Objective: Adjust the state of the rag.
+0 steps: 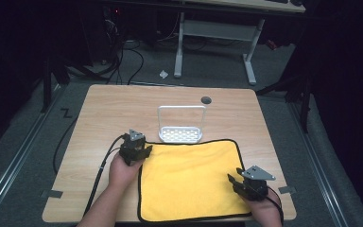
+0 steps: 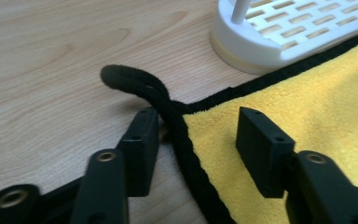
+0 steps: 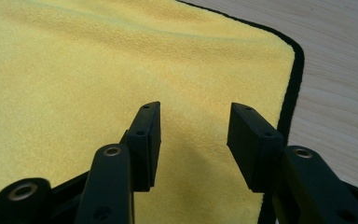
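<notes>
- The yellow cloth (image 1: 189,182) is spread flat on the bench (image 1: 99,118), just in front of the white rack (image 1: 180,124), whose base is touched by the far hem of the cloth.
- The left gripper (image 2: 193,140) is placed at the far left corner of the cloth, the corner next to the rack. Its fingers (image 2: 142,149) are kept apart, and the black hem (image 2: 186,154) runs between them without being pressed.
- At this corner the hem is curled up into a small loop (image 2: 130,79), which lies just ahead of the fingers, toward the rack.
- The right gripper (image 3: 193,140) is held over the near right part of the cloth, far from the rack. Its fingers (image 3: 144,144) are also kept apart, and nothing is gripped.
- The corner is judged to be the point of the next move; the left gripper is the nearer one, and the hem lies along its reach, so closing there would probably catch it.
</notes>
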The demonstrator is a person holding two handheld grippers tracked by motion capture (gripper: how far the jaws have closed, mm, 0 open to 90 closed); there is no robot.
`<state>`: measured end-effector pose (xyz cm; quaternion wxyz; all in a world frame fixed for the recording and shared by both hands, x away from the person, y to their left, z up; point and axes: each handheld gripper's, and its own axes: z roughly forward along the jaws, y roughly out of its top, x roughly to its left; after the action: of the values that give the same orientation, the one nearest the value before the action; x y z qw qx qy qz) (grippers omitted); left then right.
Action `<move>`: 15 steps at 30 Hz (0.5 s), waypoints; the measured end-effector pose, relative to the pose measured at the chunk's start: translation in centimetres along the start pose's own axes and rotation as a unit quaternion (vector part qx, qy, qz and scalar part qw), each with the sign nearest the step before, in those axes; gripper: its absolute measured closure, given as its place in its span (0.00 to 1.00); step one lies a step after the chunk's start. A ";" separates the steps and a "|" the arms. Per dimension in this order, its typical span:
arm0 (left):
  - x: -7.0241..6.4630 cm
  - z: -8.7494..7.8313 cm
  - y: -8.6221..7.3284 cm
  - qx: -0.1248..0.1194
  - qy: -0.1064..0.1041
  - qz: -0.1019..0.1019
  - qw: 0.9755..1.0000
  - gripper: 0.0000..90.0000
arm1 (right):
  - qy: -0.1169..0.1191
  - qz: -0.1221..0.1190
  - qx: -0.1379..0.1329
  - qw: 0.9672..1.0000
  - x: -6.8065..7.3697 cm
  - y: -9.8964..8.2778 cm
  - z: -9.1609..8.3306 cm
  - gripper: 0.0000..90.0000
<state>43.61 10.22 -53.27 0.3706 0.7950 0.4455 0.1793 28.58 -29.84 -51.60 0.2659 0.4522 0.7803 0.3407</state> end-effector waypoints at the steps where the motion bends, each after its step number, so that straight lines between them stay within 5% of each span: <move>1: -0.1 0.0 0.0 -0.001 0.000 0.001 1.000 0.64 | 0.001 -0.003 0.001 1.000 0.1 0.0 0.0 0.61; 4: -0.2 0.0 0.0 -0.002 -0.002 0.007 1.000 0.69 | 0.004 -0.003 0.003 1.000 0.2 0.0 0.1 0.60; 9: -0.7 0.0 -0.2 -0.007 -0.013 0.025 1.000 0.91 | 0.011 -0.008 -0.002 1.000 0.7 0.3 0.0 0.58; 12: -0.3 -0.1 -0.4 -0.011 -0.023 0.013 1.000 0.93 | 0.015 -0.014 -0.011 1.000 1.2 0.6 -0.2 0.57; 13: 0.3 -0.2 -0.5 -0.015 -0.053 -0.014 0.998 0.94 | 0.026 -0.017 -0.018 0.999 1.9 1.0 -0.4 0.56; 15: 0.7 -0.2 -0.5 -0.016 -0.065 -0.026 0.997 0.94 | 0.036 -0.020 -0.024 0.999 2.7 1.6 -0.5 0.54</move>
<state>43.51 11.04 -53.55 0.4159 0.7872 0.4378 0.1249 27.81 -27.02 -50.33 0.2554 0.4170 0.7899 0.3699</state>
